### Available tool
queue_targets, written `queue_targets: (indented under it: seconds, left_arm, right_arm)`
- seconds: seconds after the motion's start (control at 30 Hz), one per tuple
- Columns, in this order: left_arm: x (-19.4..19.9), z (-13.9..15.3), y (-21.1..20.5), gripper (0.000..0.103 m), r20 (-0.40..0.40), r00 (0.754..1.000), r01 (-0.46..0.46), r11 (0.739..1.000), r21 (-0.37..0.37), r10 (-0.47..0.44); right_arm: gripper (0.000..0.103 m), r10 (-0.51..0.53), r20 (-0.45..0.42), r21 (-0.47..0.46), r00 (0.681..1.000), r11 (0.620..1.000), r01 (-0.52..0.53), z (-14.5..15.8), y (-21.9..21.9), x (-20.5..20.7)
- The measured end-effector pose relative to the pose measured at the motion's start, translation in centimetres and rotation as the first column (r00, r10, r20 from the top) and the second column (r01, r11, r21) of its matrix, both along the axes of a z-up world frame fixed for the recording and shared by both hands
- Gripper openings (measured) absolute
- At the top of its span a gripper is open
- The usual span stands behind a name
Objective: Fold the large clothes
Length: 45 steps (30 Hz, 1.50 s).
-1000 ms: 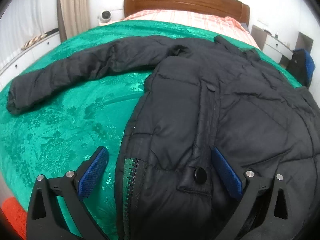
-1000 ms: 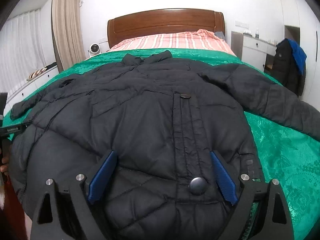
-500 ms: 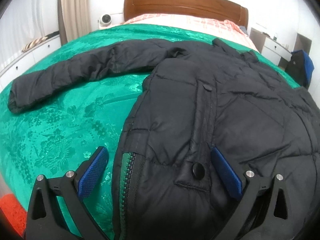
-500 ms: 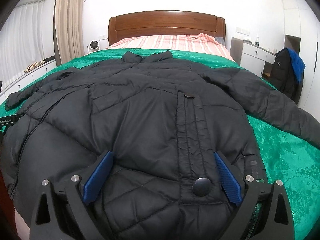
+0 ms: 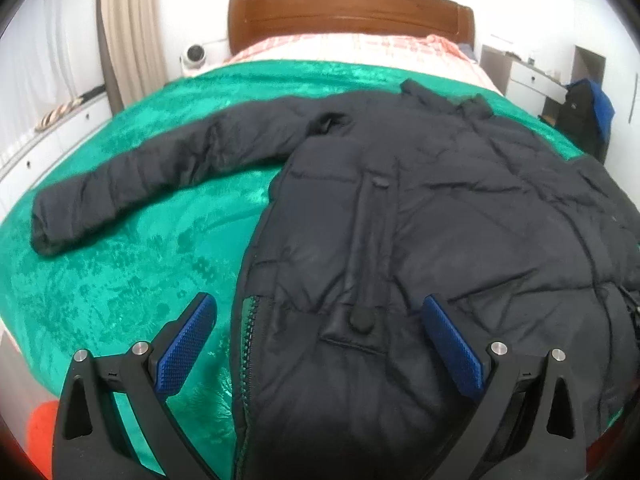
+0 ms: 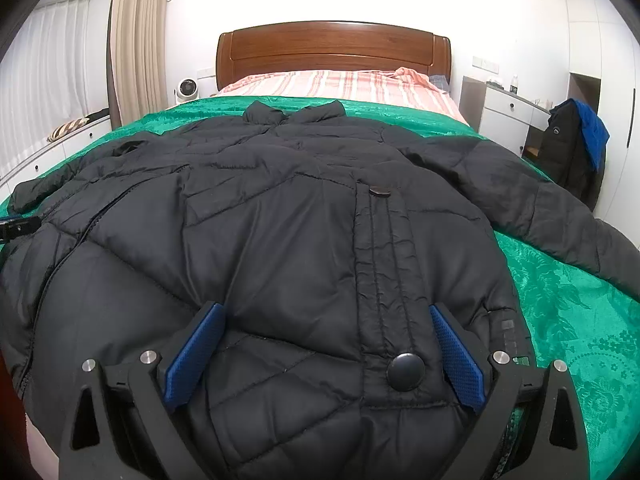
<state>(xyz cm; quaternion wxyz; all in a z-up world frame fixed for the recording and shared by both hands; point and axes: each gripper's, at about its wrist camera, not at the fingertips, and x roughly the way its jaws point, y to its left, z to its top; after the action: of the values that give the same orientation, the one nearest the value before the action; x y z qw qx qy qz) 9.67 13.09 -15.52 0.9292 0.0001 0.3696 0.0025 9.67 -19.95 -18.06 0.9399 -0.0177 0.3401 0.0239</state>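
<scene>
A black puffer jacket (image 5: 400, 220) lies front up on the green bedspread (image 5: 120, 280), collar toward the headboard. Its left sleeve (image 5: 140, 184) stretches out across the green cover, and its right sleeve (image 6: 540, 208) reaches to the right. My left gripper (image 5: 320, 320) hangs open above the hem. The zip edge and a snap button (image 5: 361, 318) show between its blue pads. My right gripper (image 6: 326, 328) is open wide low over the jacket (image 6: 300, 220) near the hem, with puffy fabric and a snap button (image 6: 405, 366) between its pads.
A wooden headboard (image 6: 332, 56) and a striped sheet (image 6: 340, 84) lie beyond the jacket. On the right stand a white drawer unit (image 6: 508, 116) and a chair draped with dark and blue clothes (image 6: 576, 144). At the left are curtains (image 6: 136, 40) and a small white fan (image 6: 186, 90).
My left gripper has lifted a little away from the hem, so more of the bed shows. My right gripper has slid slightly lower over the hem and its jaws have spread a bit wider.
</scene>
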Motion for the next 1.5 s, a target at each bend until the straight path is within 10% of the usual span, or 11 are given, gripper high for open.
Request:
queue_targets:
  seconds: [1.5]
  left_arm:
    - [-1.2,1.7,0.6,0.103,0.036,0.997,-0.073,0.997,0.021,0.072]
  right_arm:
    - [0.1,-0.01,-0.003,-0.004,1.0,1.0,0.01,-0.3,0.1,0.0]
